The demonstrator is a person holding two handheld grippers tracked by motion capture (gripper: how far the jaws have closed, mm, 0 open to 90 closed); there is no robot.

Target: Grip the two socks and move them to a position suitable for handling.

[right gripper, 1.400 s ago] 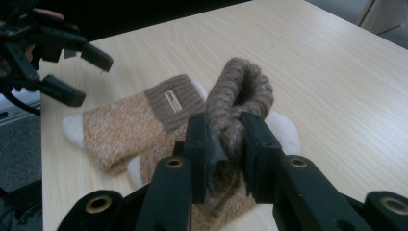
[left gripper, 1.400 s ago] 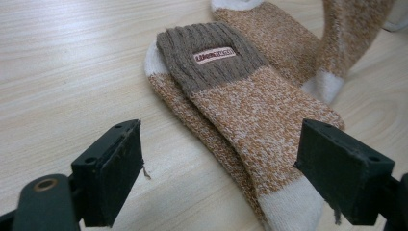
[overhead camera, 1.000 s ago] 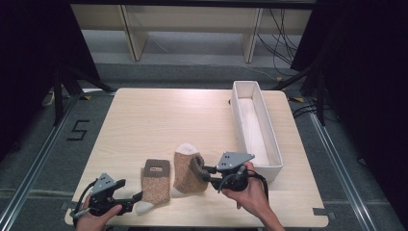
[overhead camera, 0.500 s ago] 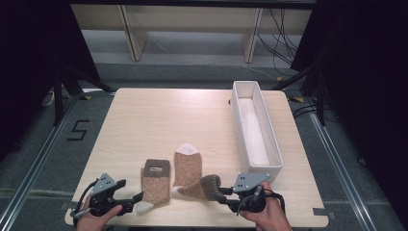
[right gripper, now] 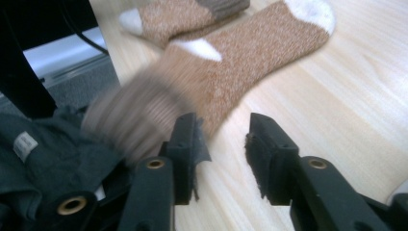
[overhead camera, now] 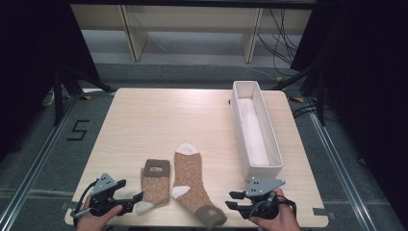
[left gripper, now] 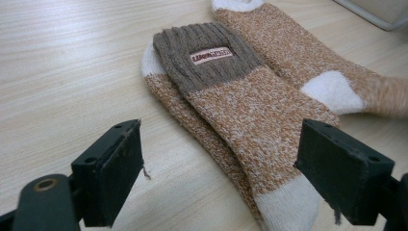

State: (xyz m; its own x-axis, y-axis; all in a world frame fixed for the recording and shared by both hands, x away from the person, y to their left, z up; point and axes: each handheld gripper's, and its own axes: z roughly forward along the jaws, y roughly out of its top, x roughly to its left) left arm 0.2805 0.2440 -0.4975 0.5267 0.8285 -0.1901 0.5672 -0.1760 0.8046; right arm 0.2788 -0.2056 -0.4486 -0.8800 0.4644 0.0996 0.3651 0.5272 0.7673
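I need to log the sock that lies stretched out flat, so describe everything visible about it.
The stretched-out sock is a knitted, mottled orange-brown sock with a white toe, a white heel patch and a ribbed dark brown cuff. It lies flat on the wooden table, toe pointing toward the far side, cuff at the near edge. It sits close beside the folded sock, to that sock's right. The right gripper is next to the cuff, its jaws parted with nothing between them.

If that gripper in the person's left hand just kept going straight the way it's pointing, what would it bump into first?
Most likely the folded sock. The left gripper points across the table with open jaws, and the sock's white end lies just ahead, near one jaw. Beyond it lies the flat sock. Depth is hard to judge.
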